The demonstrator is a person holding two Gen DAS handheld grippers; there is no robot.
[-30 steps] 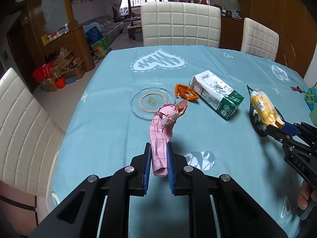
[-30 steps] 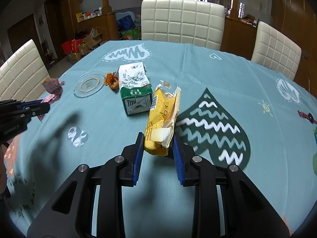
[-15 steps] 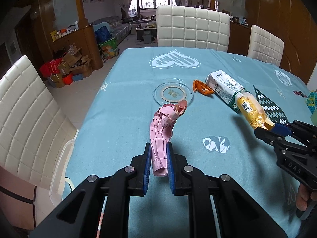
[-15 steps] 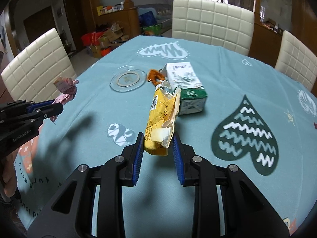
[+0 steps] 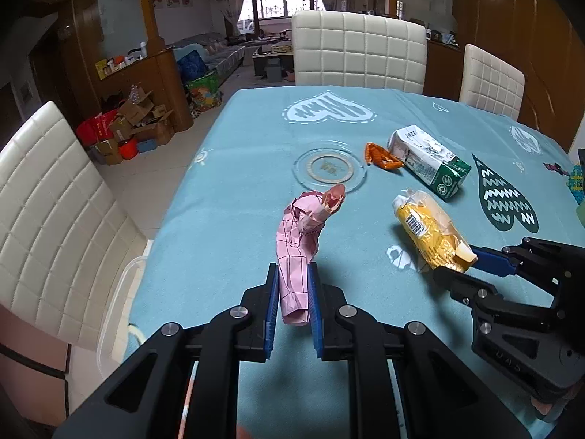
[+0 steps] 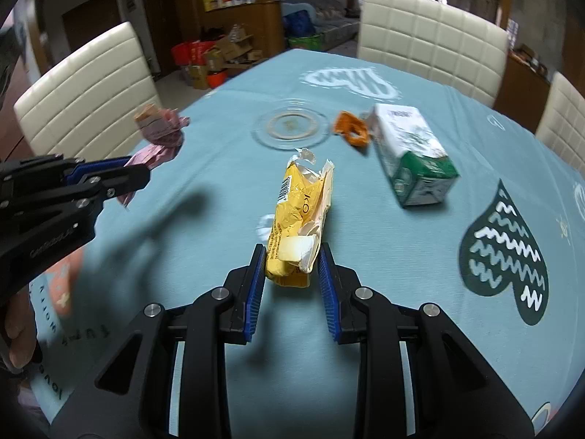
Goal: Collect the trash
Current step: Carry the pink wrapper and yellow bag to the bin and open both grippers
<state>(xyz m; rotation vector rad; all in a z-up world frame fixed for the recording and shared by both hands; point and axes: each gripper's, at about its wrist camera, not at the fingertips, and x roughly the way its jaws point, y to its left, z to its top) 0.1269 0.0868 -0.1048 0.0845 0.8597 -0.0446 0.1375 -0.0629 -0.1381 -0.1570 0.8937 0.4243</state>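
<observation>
Two tongs hold trash above the bench (image 5: 237, 168): left tongs (image 5: 294, 292) clamp a pink wrapper (image 5: 298, 252), right tongs (image 6: 292, 267) grip a yellow packet (image 6: 299, 219); ahead lie a carton (image 6: 413, 161) and plate (image 6: 292, 126).

On the worktop (image 5: 234, 183), far centre: glass plate (image 5: 329, 167); just right of it a small crumpled wrapper (image 5: 382, 156), then a carton (image 5: 427, 161) lying on its side. Chairs (image 5: 360, 55) behind the far edge, another chair (image 5: 47, 226) at left.
</observation>
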